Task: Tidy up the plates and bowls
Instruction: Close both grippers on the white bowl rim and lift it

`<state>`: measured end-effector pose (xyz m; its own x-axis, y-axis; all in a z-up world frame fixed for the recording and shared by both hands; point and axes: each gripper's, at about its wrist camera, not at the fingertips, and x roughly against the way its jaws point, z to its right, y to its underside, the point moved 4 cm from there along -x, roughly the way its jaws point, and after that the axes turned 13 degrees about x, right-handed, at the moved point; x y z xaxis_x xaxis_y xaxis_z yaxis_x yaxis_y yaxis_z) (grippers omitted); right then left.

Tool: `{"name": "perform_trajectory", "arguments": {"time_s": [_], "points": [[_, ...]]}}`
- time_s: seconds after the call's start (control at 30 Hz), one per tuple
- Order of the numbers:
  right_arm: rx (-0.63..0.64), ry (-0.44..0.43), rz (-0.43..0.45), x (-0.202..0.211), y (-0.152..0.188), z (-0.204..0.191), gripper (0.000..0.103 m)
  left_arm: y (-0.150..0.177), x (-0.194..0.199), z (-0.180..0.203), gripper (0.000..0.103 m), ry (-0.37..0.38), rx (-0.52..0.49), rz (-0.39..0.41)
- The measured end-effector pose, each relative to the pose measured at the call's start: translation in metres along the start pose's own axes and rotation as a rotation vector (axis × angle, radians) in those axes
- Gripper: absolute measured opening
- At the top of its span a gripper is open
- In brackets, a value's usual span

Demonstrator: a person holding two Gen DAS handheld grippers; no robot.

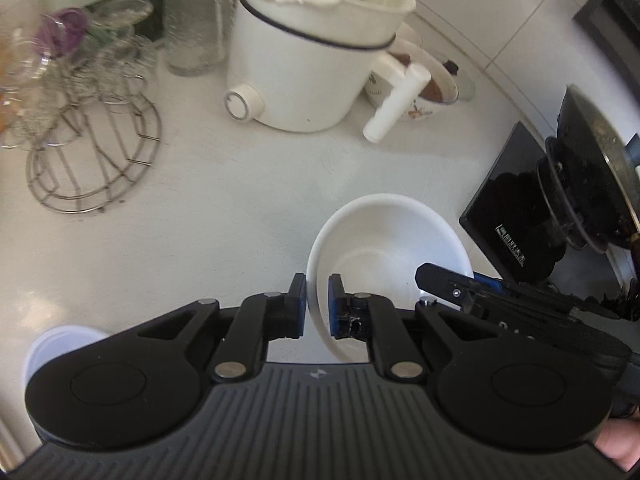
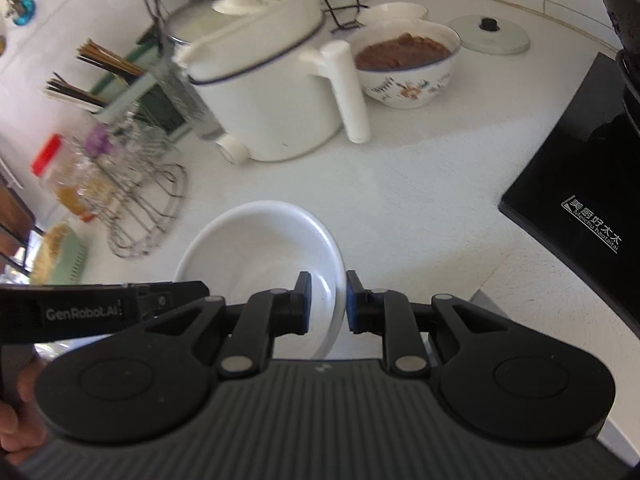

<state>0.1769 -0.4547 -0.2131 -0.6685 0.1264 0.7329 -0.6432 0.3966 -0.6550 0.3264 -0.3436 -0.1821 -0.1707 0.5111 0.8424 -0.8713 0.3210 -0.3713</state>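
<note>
A white bowl is held above the white counter by both grippers. My left gripper is shut on the bowl's left rim, one pad inside and one outside. My right gripper is shut on the right rim of the same bowl. The right gripper reaches in from the right in the left wrist view. The left gripper comes in from the left in the right wrist view. Part of a second white dish shows at the lower left, behind my left gripper's body.
A white electric pot with a long handle stands at the back. A patterned bowl of brown food and a lid sit beside it. A wire rack and jars stand at the left. A black cooktop lies at the right.
</note>
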Motion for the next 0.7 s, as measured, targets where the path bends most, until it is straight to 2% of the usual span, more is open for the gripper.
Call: {"name": "perform_trajectory", "arguments": {"time_s": [0.2, 0.33, 0.7], "points": [[-0.006, -0.029, 0.05, 0.031, -0.006, -0.022, 0.021, 0.0, 0.046, -0.009, 0.012, 0.039, 0.046, 0.028], [-0.015, -0.048, 0.061, 0.046, -0.007, -0.035, 0.021, 0.002, 0.068, -0.013, 0.012, 0.04, 0.047, 0.038], [0.037, -0.082, 0.066, 0.056, -0.008, -0.074, 0.022, 0.006, 0.109, -0.048, 0.012, 0.047, 0.107, 0.085]]}}
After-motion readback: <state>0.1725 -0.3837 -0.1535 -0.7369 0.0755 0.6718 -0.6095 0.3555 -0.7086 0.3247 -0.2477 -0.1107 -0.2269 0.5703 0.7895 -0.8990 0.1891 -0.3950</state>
